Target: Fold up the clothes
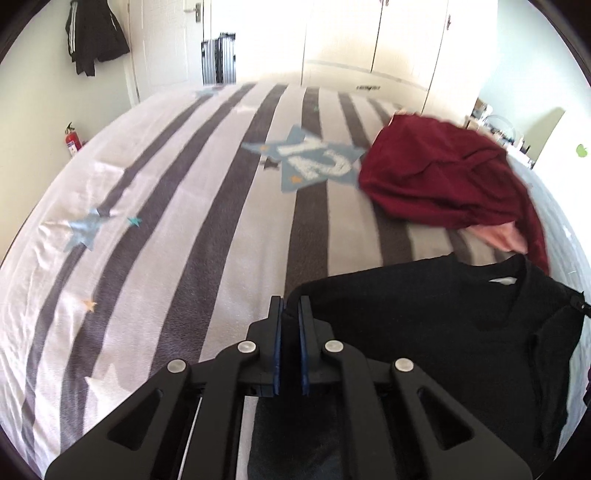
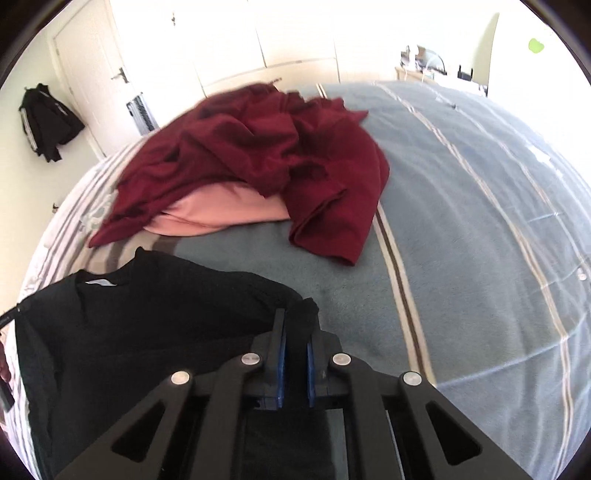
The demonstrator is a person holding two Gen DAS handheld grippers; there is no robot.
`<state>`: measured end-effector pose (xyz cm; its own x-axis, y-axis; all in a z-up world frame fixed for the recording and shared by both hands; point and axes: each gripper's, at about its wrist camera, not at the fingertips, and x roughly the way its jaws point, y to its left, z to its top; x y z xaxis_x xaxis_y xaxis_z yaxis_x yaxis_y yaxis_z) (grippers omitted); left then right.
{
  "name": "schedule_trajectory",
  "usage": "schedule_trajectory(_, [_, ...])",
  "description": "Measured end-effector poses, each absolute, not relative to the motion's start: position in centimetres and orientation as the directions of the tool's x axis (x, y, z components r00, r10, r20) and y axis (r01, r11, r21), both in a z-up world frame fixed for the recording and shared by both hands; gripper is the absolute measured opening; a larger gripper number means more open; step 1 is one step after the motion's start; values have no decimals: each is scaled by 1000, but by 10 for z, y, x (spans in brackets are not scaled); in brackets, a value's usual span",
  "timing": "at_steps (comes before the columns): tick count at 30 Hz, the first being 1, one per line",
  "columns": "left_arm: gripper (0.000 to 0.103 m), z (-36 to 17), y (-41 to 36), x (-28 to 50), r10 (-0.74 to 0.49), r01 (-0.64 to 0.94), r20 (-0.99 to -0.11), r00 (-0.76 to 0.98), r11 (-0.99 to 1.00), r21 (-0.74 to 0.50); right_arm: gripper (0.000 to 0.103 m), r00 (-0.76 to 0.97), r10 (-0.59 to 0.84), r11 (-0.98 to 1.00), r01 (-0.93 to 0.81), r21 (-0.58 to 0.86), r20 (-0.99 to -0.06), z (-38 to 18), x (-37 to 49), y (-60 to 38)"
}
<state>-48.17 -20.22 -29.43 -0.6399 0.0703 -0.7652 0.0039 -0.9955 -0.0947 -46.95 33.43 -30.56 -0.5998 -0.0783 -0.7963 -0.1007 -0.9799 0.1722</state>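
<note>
Black top [image 1: 424, 325]: dark V-neck garment with a pale label inside the collar, held up over the near part of the bed, stretched between the two claws; in the right wrist view it shows again [image 2: 147, 321], collar toward the far side.
Left claw [image 1: 290, 306]: blue-padded fingers pressed close together, pinching one shoulder edge of the black top; fabric bulges out between the tips.
Right claw [image 2: 296, 325]: fingers drawn in on the opposite shoulder edge of the same top, dark cloth bunched between the blue pads.
Bed [image 1: 166, 221]: covered on the left by a white sheet with grey stripes, small stars and a large blue star; on the right by a grey-blue blanket [image 2: 461, 221] with pale stripes.
Maroon garment [image 2: 266, 158]: crumpled heap lying on the bed beyond the black top, apart from it.
Pink garment [image 2: 221, 214]: partly tucked under the maroon heap, its near edge showing.
Jacket [image 1: 94, 35]: dark with white stripes, hanging on the wall near the door.
Fire extinguisher [image 1: 72, 140]: red, by the wall to the left of the bed.
</note>
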Motion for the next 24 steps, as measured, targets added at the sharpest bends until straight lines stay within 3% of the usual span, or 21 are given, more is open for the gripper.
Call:
schedule_trajectory(7, [5, -225, -203, -356, 75, 59, -703, -707, -985, -164, 7, -660, -105, -982, -47, 181, -744, -246, -367, 327])
schedule_trajectory(11, [5, -208, -212, -261, 35, 119, -714, -699, -979, -164, 7, -664, -125, -982, -22, 186, -737, -223, -290, 329])
schedule_trajectory(16, [5, -236, -221, -154, 25, 174, -783, -622, -970, -169, 7, -594, -149, -978, -31, 208, -790, -229, -187, 328])
schedule_trajectory(24, [5, -293, -241, -47, 47, 214, -818, -574, -955, -205, 7, -477, -122, -980, -83, 182, -870, -292, -56, 307])
